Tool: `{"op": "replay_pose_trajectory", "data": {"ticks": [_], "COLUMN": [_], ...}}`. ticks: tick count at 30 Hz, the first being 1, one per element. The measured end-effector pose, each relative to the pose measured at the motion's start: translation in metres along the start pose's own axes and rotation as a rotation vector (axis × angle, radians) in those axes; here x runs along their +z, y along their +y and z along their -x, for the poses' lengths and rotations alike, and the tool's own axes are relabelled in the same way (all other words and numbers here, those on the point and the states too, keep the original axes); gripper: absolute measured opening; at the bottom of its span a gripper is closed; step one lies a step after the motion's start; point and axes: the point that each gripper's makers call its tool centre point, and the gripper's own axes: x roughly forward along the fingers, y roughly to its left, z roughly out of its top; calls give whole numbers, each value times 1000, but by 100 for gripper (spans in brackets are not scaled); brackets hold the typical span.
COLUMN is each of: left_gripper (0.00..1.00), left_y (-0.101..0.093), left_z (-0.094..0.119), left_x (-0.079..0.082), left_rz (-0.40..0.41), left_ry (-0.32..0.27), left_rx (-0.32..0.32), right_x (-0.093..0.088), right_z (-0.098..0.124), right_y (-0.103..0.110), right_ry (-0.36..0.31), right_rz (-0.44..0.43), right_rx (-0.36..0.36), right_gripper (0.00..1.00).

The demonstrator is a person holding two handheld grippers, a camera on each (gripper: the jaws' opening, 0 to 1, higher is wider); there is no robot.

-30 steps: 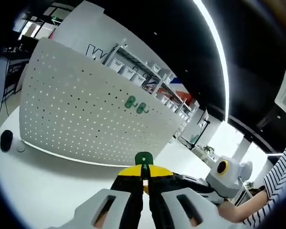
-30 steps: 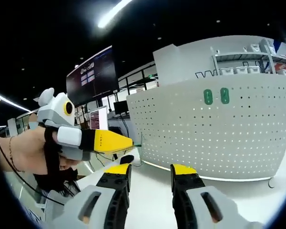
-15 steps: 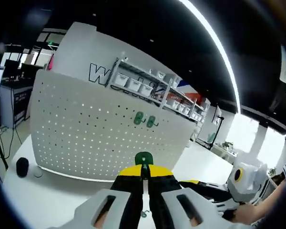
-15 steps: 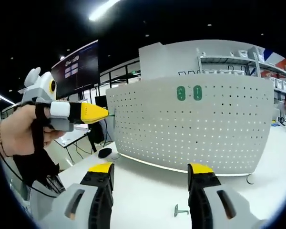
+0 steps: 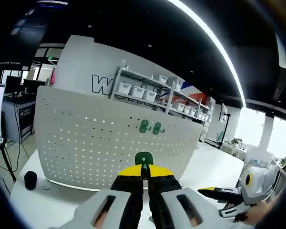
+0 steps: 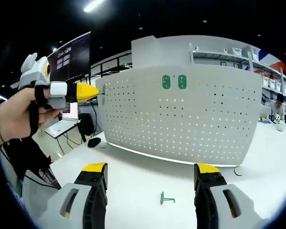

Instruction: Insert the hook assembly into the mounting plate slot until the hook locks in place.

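Note:
The white perforated mounting plate (image 5: 105,143) stands upright on the white table, with two green hooks (image 5: 150,127) fixed high on its face. My left gripper (image 5: 144,170) is shut on a green hook piece (image 5: 144,158), held off the plate in front of its middle. The right gripper view shows the plate (image 6: 190,124), the two mounted hooks (image 6: 174,82), and the left gripper (image 6: 81,90) in a hand beside the plate's left edge. My right gripper (image 6: 151,169) is open wide over the table with nothing in it. A small metal hook (image 6: 167,199) lies on the table between its jaws.
A black round object (image 5: 30,180) sits on the table (image 6: 133,176) by the plate's left end, also seen as the black object (image 6: 93,141). The right gripper (image 5: 229,196) enters low on the right. Shelving with bins (image 5: 148,90) stands behind the plate. A person (image 6: 279,102) sits far right.
Both views have shifted as the hands moved. The right jaws stand wider apart than a second ago. In the right gripper view the left gripper has gone up and leftward, still holding the green piece.

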Motion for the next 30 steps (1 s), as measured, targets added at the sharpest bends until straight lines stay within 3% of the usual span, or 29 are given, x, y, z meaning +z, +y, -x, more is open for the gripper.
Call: {"op": "replay_pose_trajectory", "data": {"ticks": [5, 15, 30], "left_gripper": [1, 1, 1], "left_y": [1, 5, 8], "left_z": [-4, -15, -41], "left_x": [1, 7, 23], "left_rz": [-74, -144, -228], "left_ry": [-7, -18, -93], "left_rx": [35, 68, 159], "right_x": [-11, -36, -75], "right_z": [5, 17, 25], "right_y": [-6, -18, -19], "right_ry": [39, 102, 200], "right_rz": [22, 15, -6], "right_rx": [-17, -44, -49], "right_gripper": [73, 74, 77]}}
